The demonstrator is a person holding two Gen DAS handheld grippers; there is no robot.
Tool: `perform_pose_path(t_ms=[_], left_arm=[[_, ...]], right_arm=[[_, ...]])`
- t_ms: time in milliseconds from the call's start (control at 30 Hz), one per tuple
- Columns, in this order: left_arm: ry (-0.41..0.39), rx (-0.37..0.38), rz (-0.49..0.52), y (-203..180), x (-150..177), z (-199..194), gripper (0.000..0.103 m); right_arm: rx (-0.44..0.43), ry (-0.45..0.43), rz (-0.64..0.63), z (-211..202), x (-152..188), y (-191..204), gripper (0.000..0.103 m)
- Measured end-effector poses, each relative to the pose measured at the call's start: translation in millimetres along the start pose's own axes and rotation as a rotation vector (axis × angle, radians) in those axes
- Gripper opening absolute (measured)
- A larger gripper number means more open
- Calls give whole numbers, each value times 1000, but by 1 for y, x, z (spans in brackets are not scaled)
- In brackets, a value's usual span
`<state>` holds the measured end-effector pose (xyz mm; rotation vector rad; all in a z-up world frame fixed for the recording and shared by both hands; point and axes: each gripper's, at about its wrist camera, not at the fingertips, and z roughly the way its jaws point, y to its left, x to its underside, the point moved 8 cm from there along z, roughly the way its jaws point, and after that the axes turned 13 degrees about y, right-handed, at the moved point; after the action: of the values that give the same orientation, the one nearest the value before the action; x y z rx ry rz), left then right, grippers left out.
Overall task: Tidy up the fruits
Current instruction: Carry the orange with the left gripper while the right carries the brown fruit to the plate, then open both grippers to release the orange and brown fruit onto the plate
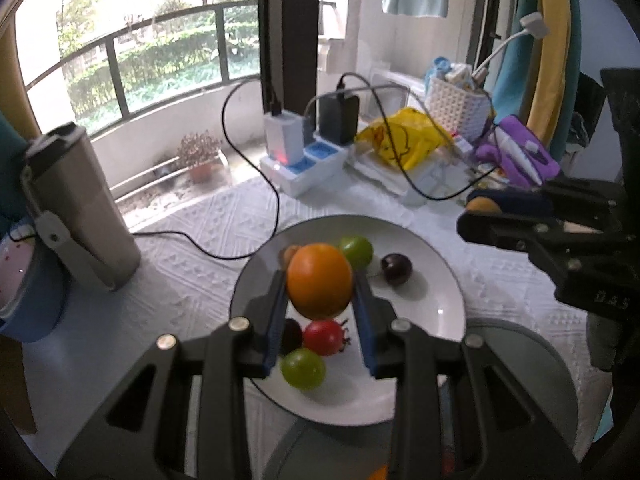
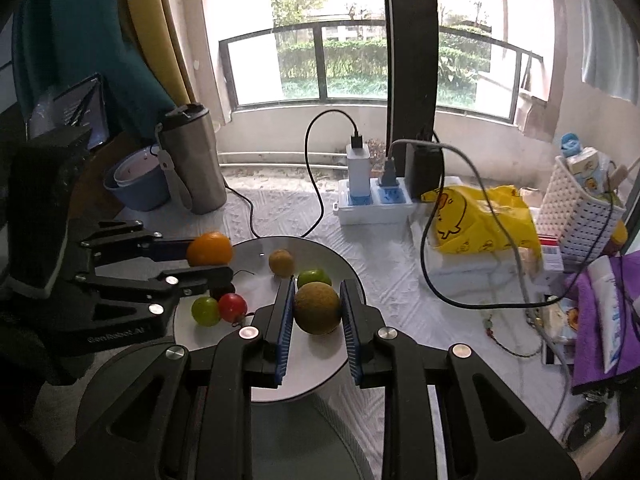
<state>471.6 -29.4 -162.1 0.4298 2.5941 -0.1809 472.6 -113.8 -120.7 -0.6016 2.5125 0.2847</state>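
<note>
1. Orange fruit [image 1: 320,280] sits clamped between the blue-padded jaws of the left gripper [image 1: 320,284], held above a white plate [image 1: 436,280] on the counter [image 1: 192,248].
2. Brownish-yellow round fruit [image 2: 317,308] is pinched in the jaws of the right gripper [image 2: 317,312], which hangs over the near side of the same plate.
3. On the plate lie two green grapes [image 1: 303,368], a red cherry tomato [image 1: 323,337], two dark purple grapes [image 1: 396,269] and a small tan fruit [image 2: 280,263].
4. One green grape, the tomato and one dark grape lie touching in a cluster below the left gripper; the other green grape and the tan fruit lie at the far side, and the second dark grape lies apart from them.
5. Behind the plate stand a white power strip [image 2: 374,202] with chargers plugged in, a steel tumbler [image 2: 194,160], a yellow plastic bag [image 2: 480,220] and a white perforated basket [image 2: 576,220].
6. A second, grey plate [image 1: 520,344] lies at the near edge, partly under the white one.
</note>
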Motion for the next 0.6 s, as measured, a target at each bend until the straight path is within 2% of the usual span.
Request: perform_pose_path(t_ms=[267,600], left_arm=[[41,-3,4,9,-4,29,33],[85,1,-17,21,-2,47,33]], right_arm=[[-14,31,-1,23,-4,2,25],[-34,87,-7,51,2,10,25]])
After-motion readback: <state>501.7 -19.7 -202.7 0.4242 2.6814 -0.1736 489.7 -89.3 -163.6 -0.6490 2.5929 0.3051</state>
